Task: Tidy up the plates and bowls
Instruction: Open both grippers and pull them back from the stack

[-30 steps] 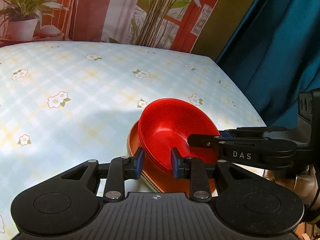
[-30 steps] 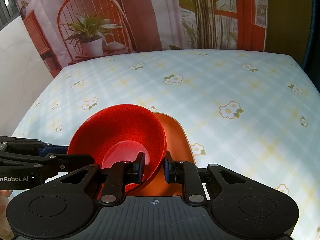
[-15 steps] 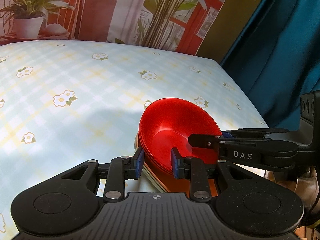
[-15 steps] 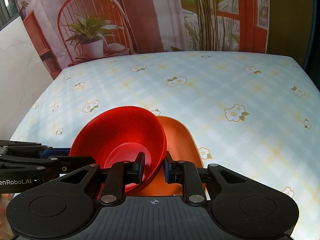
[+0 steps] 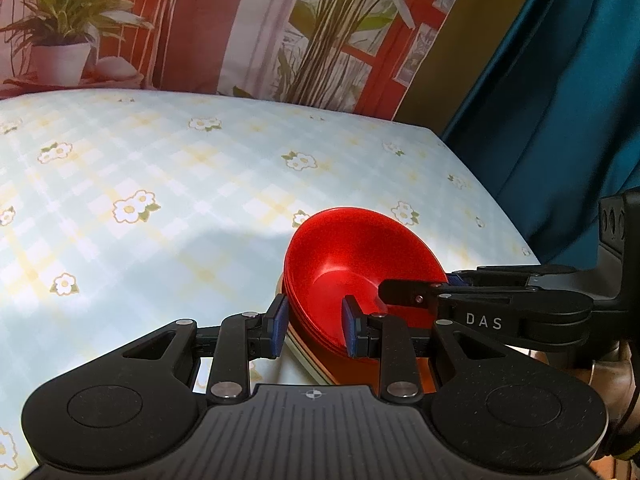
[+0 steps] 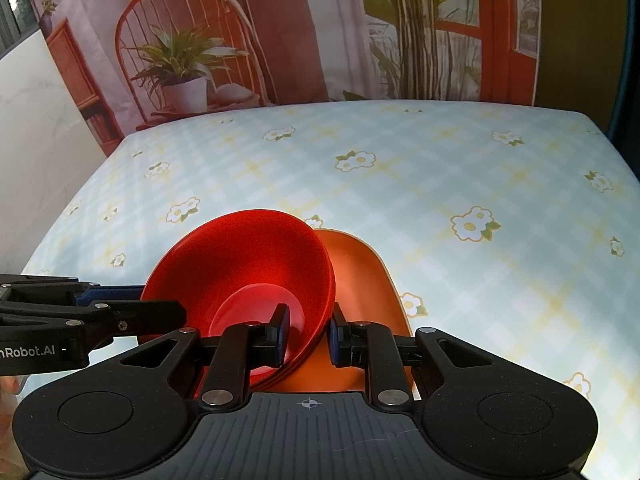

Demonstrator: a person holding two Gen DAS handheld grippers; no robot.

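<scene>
Nearest us, our left gripper [image 5: 314, 326] pinches the near rim of the red bowls [image 5: 352, 264], one pad outside and one inside the wall. Our right gripper [image 6: 308, 334] clamps the opposite rim of the same nested bowls [image 6: 244, 264], its fingers straddling the wall. The bowls sit tilted on an orange plate [image 6: 360, 276], which lies near the front edge of the table [image 6: 440, 168] with its flowered checked cloth. Beyond the table hangs a printed backdrop [image 6: 280, 32] showing a chair and potted plant.

Bowl stack [image 6: 240, 264] blocks near edge; tablecloth [image 6: 400, 184] beyond lies open.
</scene>
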